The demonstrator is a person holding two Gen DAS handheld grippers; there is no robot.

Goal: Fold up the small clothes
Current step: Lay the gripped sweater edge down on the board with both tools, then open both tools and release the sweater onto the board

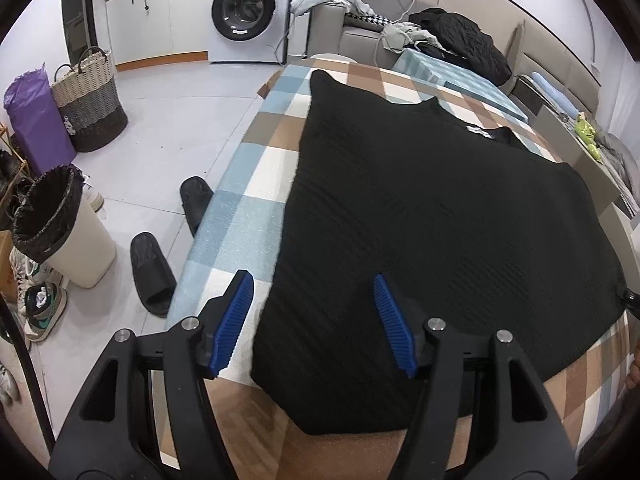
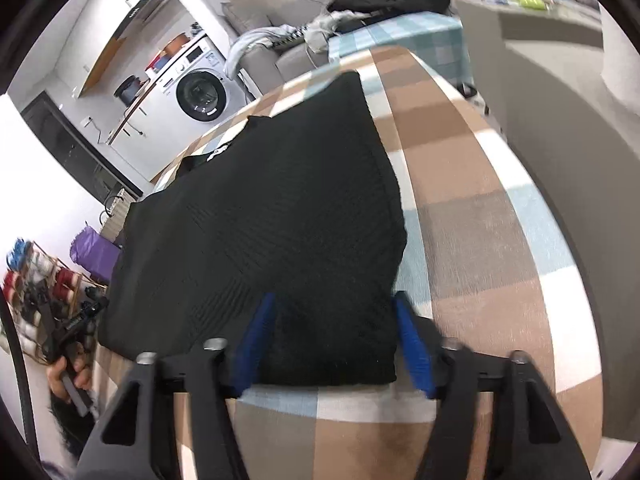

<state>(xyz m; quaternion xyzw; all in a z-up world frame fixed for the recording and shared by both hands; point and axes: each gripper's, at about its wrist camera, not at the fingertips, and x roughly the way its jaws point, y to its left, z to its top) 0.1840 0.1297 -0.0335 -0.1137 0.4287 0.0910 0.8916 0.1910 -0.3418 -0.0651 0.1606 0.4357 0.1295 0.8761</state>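
A black knit garment (image 1: 432,240) lies spread flat on a checked cloth (image 1: 256,184) over the table. My left gripper (image 1: 312,284) is open over the garment's near left edge, its left blue pad (image 1: 232,320) over the cloth and its right one over the fabric. In the right wrist view the same garment (image 2: 272,216) fills the middle. My right gripper (image 2: 334,304) is open, its blue pads (image 2: 256,336) either side of the garment's near right corner, low over it. The left gripper and a hand (image 2: 72,364) show at the left edge.
On the floor left of the table are two black slippers (image 1: 152,272), a lined bin (image 1: 64,224), a woven basket (image 1: 92,100), a purple bag and shoes. A washing machine (image 1: 248,8) stands at the back. A sofa with piled clothes (image 1: 456,36) lies beyond the table.
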